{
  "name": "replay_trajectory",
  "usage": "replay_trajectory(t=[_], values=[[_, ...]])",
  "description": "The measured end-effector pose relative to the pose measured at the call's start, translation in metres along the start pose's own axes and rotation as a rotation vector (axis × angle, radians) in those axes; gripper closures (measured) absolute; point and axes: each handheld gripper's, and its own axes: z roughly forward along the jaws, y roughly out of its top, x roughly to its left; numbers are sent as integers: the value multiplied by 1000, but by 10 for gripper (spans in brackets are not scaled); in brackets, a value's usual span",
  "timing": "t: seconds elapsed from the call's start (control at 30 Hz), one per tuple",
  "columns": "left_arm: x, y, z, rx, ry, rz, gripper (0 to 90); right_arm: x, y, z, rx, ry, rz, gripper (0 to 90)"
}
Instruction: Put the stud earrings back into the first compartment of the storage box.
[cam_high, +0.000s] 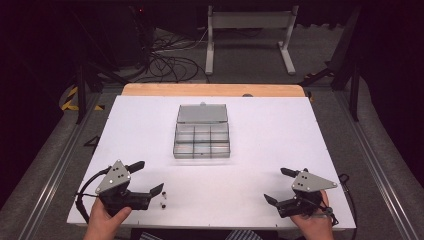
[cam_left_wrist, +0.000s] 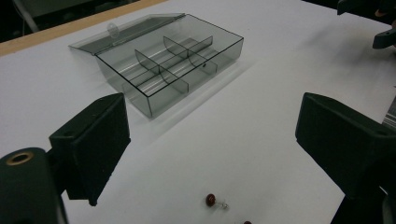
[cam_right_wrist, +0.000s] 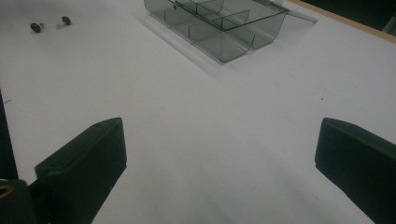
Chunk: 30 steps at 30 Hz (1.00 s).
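Note:
A clear grey compartment box (cam_high: 202, 140) lies in the middle of the white table with its lid folded open toward the far side; it also appears in the left gripper view (cam_left_wrist: 173, 60) and the right gripper view (cam_right_wrist: 219, 23). Its compartments look empty. Two small dark red beads with metal posts (cam_high: 163, 200) lie near the front edge, just right of my left gripper (cam_high: 147, 177). One bead (cam_left_wrist: 211, 200) sits between the open jaws of the left gripper (cam_left_wrist: 215, 140). My right gripper (cam_high: 276, 185) stands open over bare table at front right (cam_right_wrist: 217, 163). The beads (cam_right_wrist: 36, 27) lie far from it.
The white table top (cam_high: 275, 130) has a wooden strip (cam_high: 210, 90) along its far edge. Behind it on the floor stand a white metal frame (cam_high: 250, 30) and loose cables (cam_high: 170, 60). Dark stands flank both sides.

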Motion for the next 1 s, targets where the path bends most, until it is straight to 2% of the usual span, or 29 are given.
replay_trajectory(t=[0.2, 0.33, 0.5, 0.6, 0.63, 0.7, 0.8, 0.87, 0.9, 0.93, 0.97, 1.0], values=[[-3, 4, 9, 7, -13, 3, 105, 0, 0, 0, 0, 4, -1, 29], [-8, 6, 19, 36, -29, 24, 105, 0, 0, 0, -1, 9, 1, 28], [-10, 4, 24, 58, -44, 18, 105, 0, 0, 0, 1, 13, 2, 28], [-8, 4, 25, 82, -52, -4, 124, 0, 0, 0, 2, 13, 2, 29], [-6, 3, 26, 92, -80, -43, 131, 0, 0, 0, 4, 16, 1, 29], [-5, 3, 25, 95, -95, -52, 143, 0, 0, 1, 4, 16, -1, 30], [-3, 2, 25, 110, -76, -32, 167, 1, 0, 1, 5, 17, 0, 30], [-1, 2, 26, 139, -49, 13, 188, 0, -1, 1, 5, 17, 0, 30], [-1, 2, 26, 139, -49, 13, 202, 1, -1, 1, 6, 18, 2, 30], [1, 2, 28, 175, -61, 26, 223, 1, -1, 1, 7, 19, 4, 31], [1, 2, 28, 175, -61, 26, 236, 0, -1, 1, 6, 21, 3, 31], [4, 2, 30, 206, -80, 16, 243, 0, -1, 2, 7, 22, 3, 31]])
